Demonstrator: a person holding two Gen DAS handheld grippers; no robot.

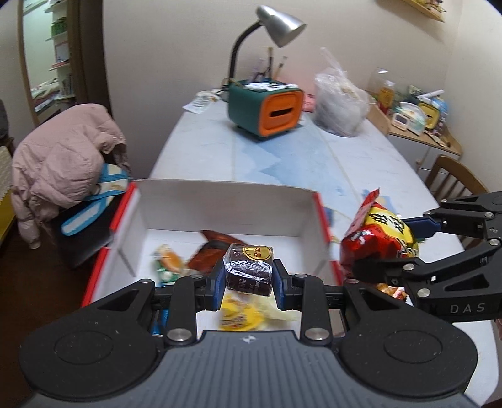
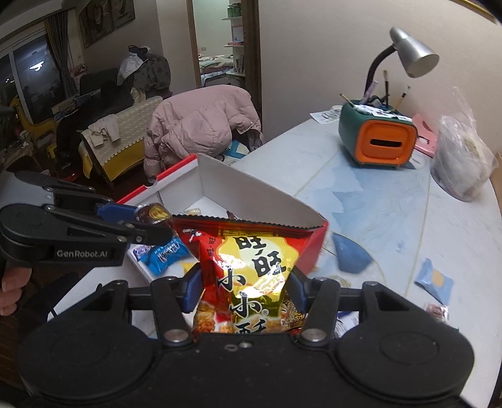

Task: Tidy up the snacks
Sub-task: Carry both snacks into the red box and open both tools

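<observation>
Claws first: my left claw (image 1: 248, 276) is clamped on a small foil-wrapped cake (image 1: 248, 270) above the open box (image 1: 226, 201); my right claw (image 2: 244, 292) pinches a red snack bag (image 2: 251, 260) just beside the box's right wall. I judge the puffy bag could slip or snag that wall. Loose packets (image 2: 434, 282) lie on the pale blue bench (image 1: 282, 157); a lamp (image 1: 276, 22) and a jacket-draped chair (image 1: 62, 150) stand beyond.

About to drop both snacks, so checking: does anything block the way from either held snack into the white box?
Nothing visible does. The left gripper holds the brown cake above the open box. The right gripper holds the red bag beside its near wall.
</observation>
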